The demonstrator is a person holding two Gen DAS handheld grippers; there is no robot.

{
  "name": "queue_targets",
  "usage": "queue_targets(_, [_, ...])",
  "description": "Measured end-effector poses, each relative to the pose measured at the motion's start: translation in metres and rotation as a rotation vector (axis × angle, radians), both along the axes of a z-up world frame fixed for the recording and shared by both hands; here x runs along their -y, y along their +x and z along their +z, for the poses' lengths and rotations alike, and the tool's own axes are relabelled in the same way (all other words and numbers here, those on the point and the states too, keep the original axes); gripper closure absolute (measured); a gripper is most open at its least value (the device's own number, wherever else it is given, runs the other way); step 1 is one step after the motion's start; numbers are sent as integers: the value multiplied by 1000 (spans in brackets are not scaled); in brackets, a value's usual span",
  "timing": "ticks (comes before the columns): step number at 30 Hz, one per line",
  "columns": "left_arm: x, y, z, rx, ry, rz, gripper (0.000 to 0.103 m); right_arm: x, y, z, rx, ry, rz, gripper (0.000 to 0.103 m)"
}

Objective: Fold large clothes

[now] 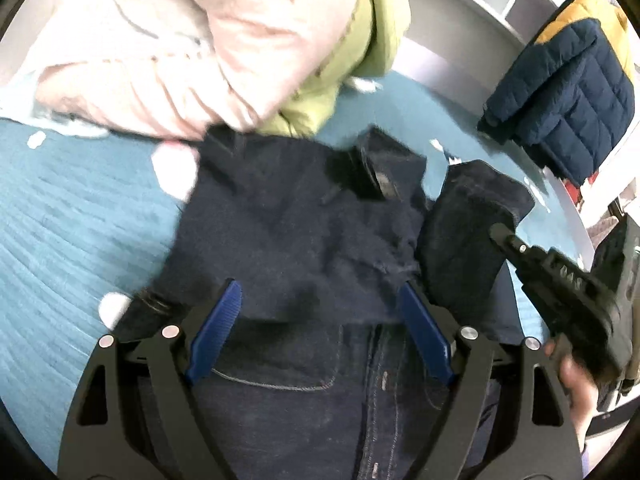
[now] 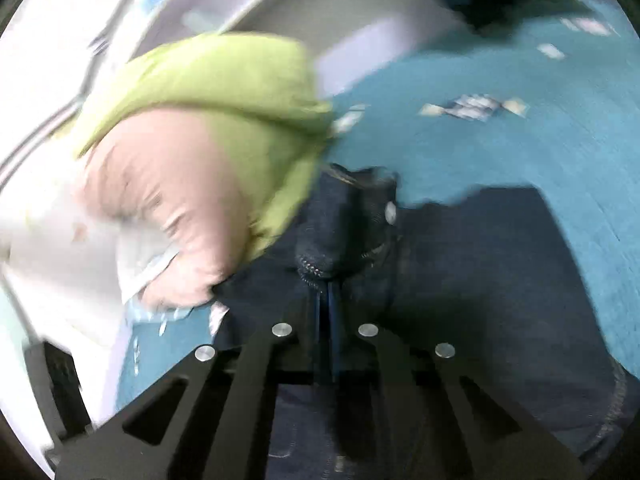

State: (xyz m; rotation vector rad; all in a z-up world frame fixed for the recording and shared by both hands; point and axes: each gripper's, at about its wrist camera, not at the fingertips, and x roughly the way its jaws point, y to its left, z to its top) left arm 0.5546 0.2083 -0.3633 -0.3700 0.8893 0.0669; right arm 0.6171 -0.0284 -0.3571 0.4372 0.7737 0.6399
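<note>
Dark blue jeans (image 1: 296, 232) lie partly folded on the teal bed cover (image 1: 72, 232). My left gripper (image 1: 320, 296) is open, its blue pads (image 1: 216, 332) spread just above the jeans' folded edge, holding nothing. My right gripper (image 1: 496, 232) comes in from the right and is shut on a raised fold of the jeans (image 1: 460, 248). In the right wrist view the right gripper (image 2: 326, 280) is closed on bunched denim (image 2: 344, 232) near the waistband button (image 2: 390, 213); this view is blurred.
A pile of pink (image 1: 168, 52) and green (image 1: 352, 52) padded clothes lies just beyond the jeans, also in the right wrist view (image 2: 208, 120). A navy and yellow quilted jacket (image 1: 568, 92) hangs at the far right. A white wall or bed frame (image 1: 460, 12) borders the bed.
</note>
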Motion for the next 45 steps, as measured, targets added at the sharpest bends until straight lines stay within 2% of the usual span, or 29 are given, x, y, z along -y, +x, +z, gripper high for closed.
queue_targets(2, [-11,-4,8,33,3,39,18,-35,-14,1,0,-80,147,95])
queue_targets(3, [-18,-7,10,44,-5,64,18,-53,-24,-5,-6,-157,193,95])
queue_targets(4, [-23,-8,11,47,-9,82,18,-56,-30,-8,-2,-189,197,92])
queue_targets(6, [-31,-9,5,18,-9,110,18,-49,-45,-13,10,-213,158,86])
queue_targets(8, [-30,-6,-6,-15,-16,89,18,-22,-58,-12,29,-190,83,64])
queue_targets(9, [-27,-3,-11,-24,-12,78,18,-6,-64,-11,47,-203,39,59])
queue_targets(11, [-22,6,-20,-45,-13,58,18,19,-67,-10,67,-224,-7,55])
queue_targets(14, [-15,18,-25,-24,-72,49,18,71,-65,-7,58,-221,-84,53])
queue_targets(19, [-6,51,-40,-83,-97,48,16,141,-13,-23,-54,-226,-248,49])
queue_targets(21, [-8,56,-42,-87,-163,55,17,161,20,-34,-158,-159,-277,48])
queue_targets(23, [-9,46,-29,-2,-231,47,16,170,44,-45,-255,-159,-307,48])
queue_targets(26, [-9,30,-14,111,-162,96,16,170,89,-56,-350,-68,-330,48])
queue_targets(28, [0,41,-24,54,-113,29,16,174,106,-65,-409,-15,-337,48])
queue_targets(29, [9,53,-40,-25,-49,-8,16,174,113,-68,-432,-1,-359,48])
queue_targets(30, [13,60,-51,-69,-26,-29,16,172,123,-72,-465,-31,-381,48])
queue_targets(31, [17,65,-60,-100,-16,-43,16,169,129,-76,-498,-61,-392,48])
queue_targets(34, [22,76,-81,-153,50,-49,16,163,142,-100,-599,-23,-350,47])
queue_targets(36, [24,79,-83,-155,83,-58,16,167,143,-102,-597,6,-329,52])
queue_targets(37, [24,81,-83,-162,87,-60,16,168,141,-100,-601,-7,-325,78])
queue_targets(38, [23,83,-83,-170,86,-59,16,173,138,-98,-592,6,-310,98])
queue_targets(39, [24,85,-83,-175,90,-62,15,178,135,-93,-567,10,-315,98])
queue_targets(42, [24,86,-83,-186,105,-72,14,193,112,-57,-455,-78,-345,98])
queue_targets(44, [27,86,-81,-201,104,-68,14,200,98,-44,-396,-64,-356,98])
queue_targets(45, [28,87,-81,-206,103,-65,13,197,96,-43,-375,-92,-356,98])
